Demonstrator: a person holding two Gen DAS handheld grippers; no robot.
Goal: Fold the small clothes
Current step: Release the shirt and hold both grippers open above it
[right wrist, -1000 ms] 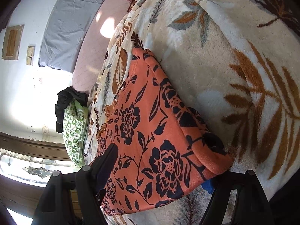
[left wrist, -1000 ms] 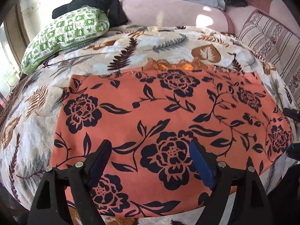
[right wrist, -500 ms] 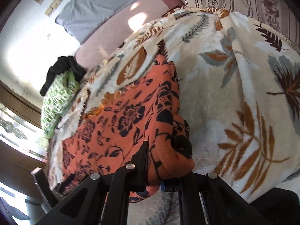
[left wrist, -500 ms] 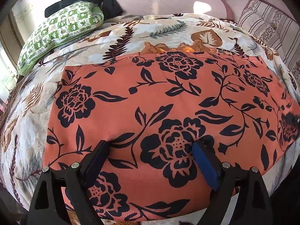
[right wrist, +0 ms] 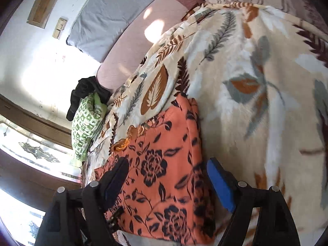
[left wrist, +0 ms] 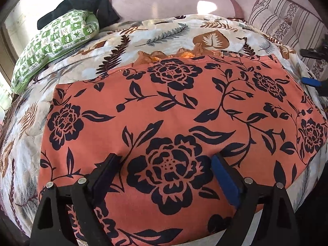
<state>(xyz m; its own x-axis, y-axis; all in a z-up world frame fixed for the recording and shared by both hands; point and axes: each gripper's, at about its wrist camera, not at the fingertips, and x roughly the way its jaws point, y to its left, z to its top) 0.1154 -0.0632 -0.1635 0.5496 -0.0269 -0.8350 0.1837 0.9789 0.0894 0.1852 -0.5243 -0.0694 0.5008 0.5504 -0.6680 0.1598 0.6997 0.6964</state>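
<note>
Home bedroom, blanketed bed (left wrist: 168, 30), pillows (left wrist: 55, 41)

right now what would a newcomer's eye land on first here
The orange cloth with black roses, spread flat across the leaf-print fleece blanket, with the open left gripper over its near edge. Behind, at the far left, lies a green-and-white checked pillow.

The orange cloth (left wrist: 184, 112) hides the blanket (left wrist: 164, 32) under it. In the right view, the cloth's near edge is cut off. The blanket looks blurry there.
</note>
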